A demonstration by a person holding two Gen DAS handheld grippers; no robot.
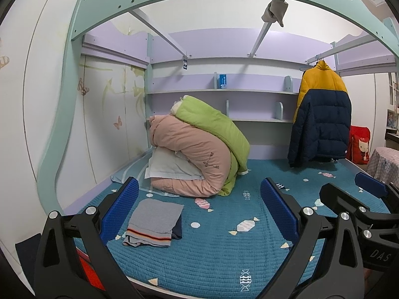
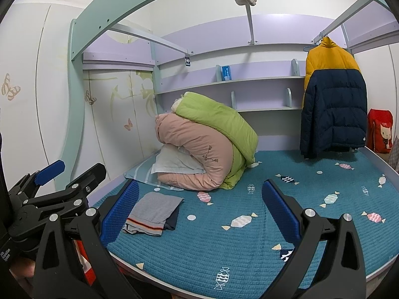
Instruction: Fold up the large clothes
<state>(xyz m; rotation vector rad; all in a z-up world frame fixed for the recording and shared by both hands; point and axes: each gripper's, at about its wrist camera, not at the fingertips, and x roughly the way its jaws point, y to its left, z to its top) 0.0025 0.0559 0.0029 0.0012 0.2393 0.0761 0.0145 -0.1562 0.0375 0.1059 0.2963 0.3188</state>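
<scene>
Left wrist view is showing the left tongs hovering above a teal quilted bed cover with candy prints, their blue-padded fingers spreading wide apart and gripping nothing. A folded grey garment with an orange and dark stripe at its hem is lying flat on the cover near the front edge, just beside the left finger pad, with a dark navy piece showing under its right side. Behind it, a bulky pink quilt is sitting rolled over a pale blue pillow, and a lime green quilt is draping over the top. A yellow and navy puffer jacket is hanging from a grey rail at the far right, well apart from the folded garment. The right tongs are showing at the right edge, with a blue pad above a black finger and a gap between them.

Right wrist view is showing the right tongs spreading wide over the same bed cover, empty. The folded grey garment is lying near the left pad. The pink quilt and green quilt are piling up behind it, and the puffer jacket is hanging at the right. The left tongs are appearing at the left edge, parted and empty.
</scene>
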